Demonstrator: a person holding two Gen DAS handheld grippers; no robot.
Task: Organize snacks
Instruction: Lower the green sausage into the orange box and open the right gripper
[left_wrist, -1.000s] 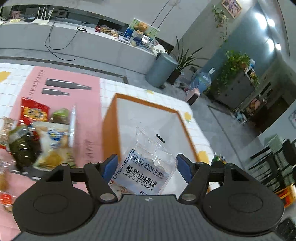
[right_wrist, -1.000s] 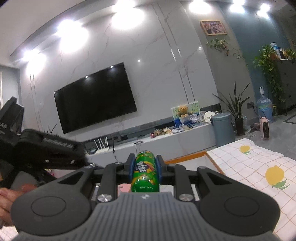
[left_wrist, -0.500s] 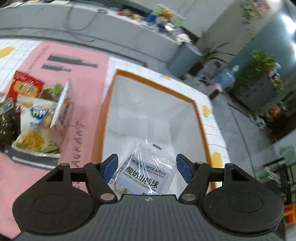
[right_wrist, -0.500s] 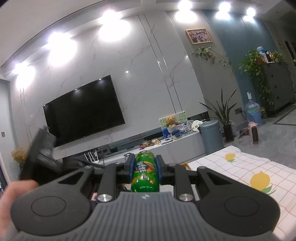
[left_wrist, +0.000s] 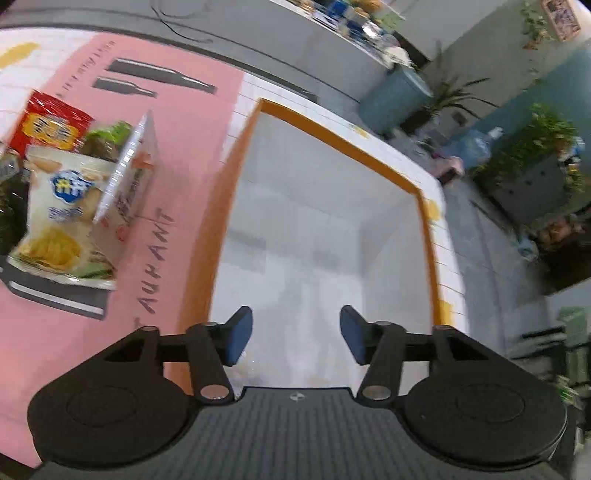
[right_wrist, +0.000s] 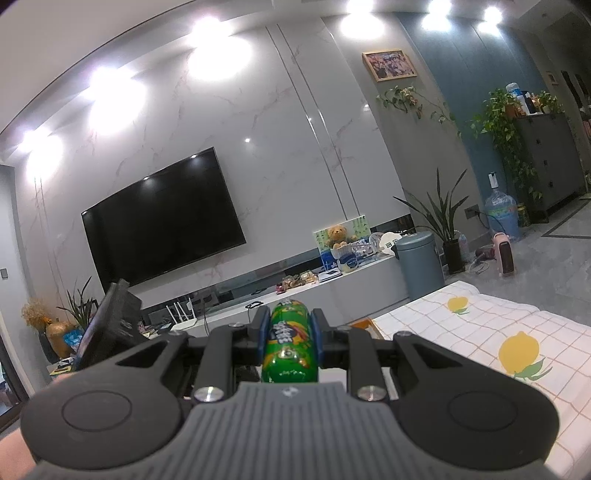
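In the left wrist view my left gripper (left_wrist: 296, 334) is open and empty, hovering over the white box with an orange rim (left_wrist: 218, 206). A clear snack bag (left_wrist: 255, 369) shows faintly in the box just below the fingers. A pile of snacks lies left on the pink mat: a white chip bag (left_wrist: 62, 218), a red packet (left_wrist: 51, 125) and a clear-wrapped box (left_wrist: 129, 177). In the right wrist view my right gripper (right_wrist: 290, 332) is shut on a green candy tube (right_wrist: 290, 347), held up in the air.
The pink mat (left_wrist: 177, 122) lies on a white checked tablecloth with lemon prints (right_wrist: 480, 332). The box's orange corner (right_wrist: 364, 326) shows behind the right gripper. The left gripper's body (right_wrist: 107, 328) is at the left. A TV wall and bin stand beyond.
The left gripper let the clear yogurt-hawthorn bag drop into the box and now stands open and empty over it. The right gripper kept hold of the green tube.
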